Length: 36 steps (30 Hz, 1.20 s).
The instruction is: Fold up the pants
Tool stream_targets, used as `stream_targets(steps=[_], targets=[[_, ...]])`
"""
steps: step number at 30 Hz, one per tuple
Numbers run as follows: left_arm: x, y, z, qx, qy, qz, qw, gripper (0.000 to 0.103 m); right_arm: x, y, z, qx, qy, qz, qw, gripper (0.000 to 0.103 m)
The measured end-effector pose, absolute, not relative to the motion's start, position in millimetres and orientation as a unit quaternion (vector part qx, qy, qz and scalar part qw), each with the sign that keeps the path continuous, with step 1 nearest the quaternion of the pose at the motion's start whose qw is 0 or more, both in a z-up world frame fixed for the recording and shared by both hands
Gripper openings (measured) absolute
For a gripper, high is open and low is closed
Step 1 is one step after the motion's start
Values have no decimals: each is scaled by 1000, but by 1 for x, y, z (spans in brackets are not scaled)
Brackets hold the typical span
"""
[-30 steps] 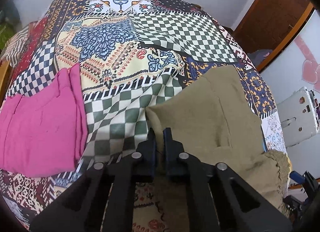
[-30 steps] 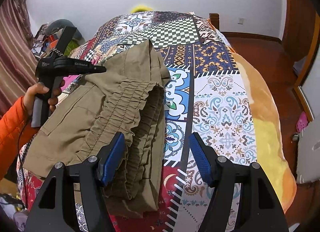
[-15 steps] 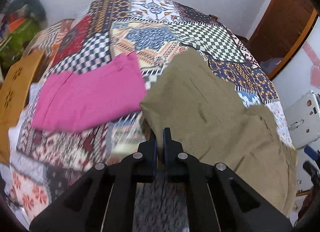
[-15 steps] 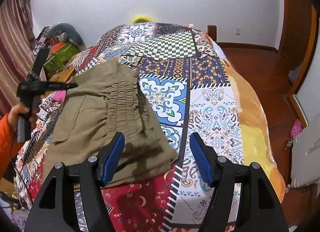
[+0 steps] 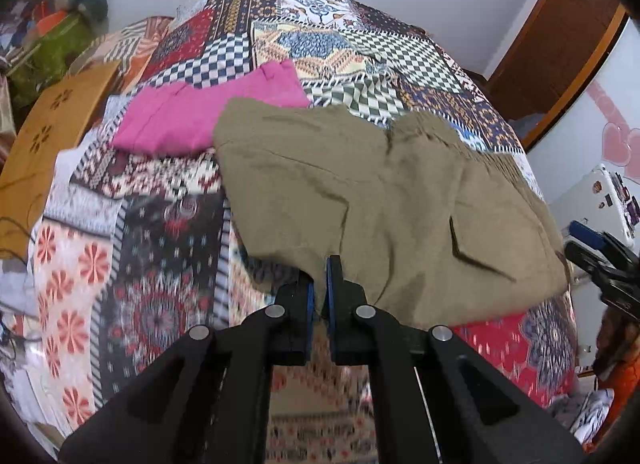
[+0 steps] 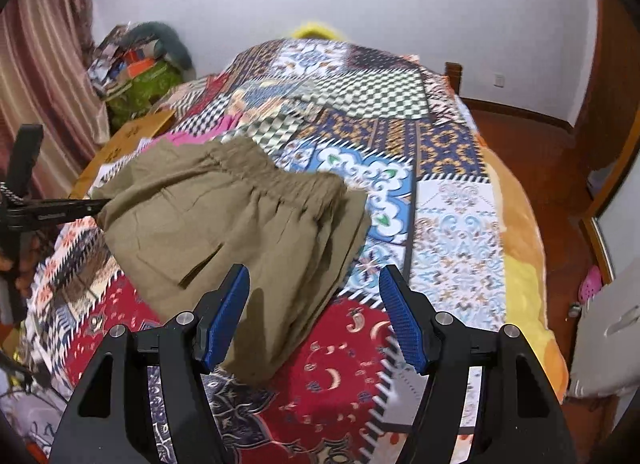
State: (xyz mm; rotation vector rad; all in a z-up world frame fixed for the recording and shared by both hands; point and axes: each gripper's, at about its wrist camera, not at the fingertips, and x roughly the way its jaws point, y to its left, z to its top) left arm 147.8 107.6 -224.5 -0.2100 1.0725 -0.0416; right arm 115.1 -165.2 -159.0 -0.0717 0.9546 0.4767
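Observation:
Folded olive-green pants (image 5: 384, 200) lie on the patchwork bed cover (image 5: 160, 264), their elastic waistband toward the far side (image 6: 256, 172). My left gripper (image 5: 320, 284) is shut on the near edge of the pants and holds that edge slightly lifted. It also shows in the right wrist view (image 6: 80, 206) at the left edge of the pants (image 6: 240, 232). My right gripper (image 6: 316, 312) is open and empty, hovering over the near right corner of the pants. It shows at the far right of the left wrist view (image 5: 600, 260).
A folded pink garment (image 5: 208, 112) lies beyond the olive pants, touching their far edge. A wooden stool (image 5: 44, 144) stands left of the bed. A pile of clutter (image 6: 136, 76) sits by the curtain. The bed's right edge (image 6: 528, 248) drops to a wooden floor.
My left gripper has dragged the olive pants toward the bed's near end, next to the pink garment. My right gripper has stayed open and drawn back; the pants now lie flatter.

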Motion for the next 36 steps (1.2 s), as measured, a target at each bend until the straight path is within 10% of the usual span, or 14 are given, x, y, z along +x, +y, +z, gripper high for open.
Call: stream_targets(steps=[26,31,36], targets=[[127,144,-207,-85,495,17,865,14,124,-157,-173,-47,472,217,853,65],[160,121,-192,-65,480,-16,875,41,139,-153,-166,-43,455,224,861,65],[194,92,-195,-61,485,-56,871,41,156,-146,-164,-43,446,232,863,65]])
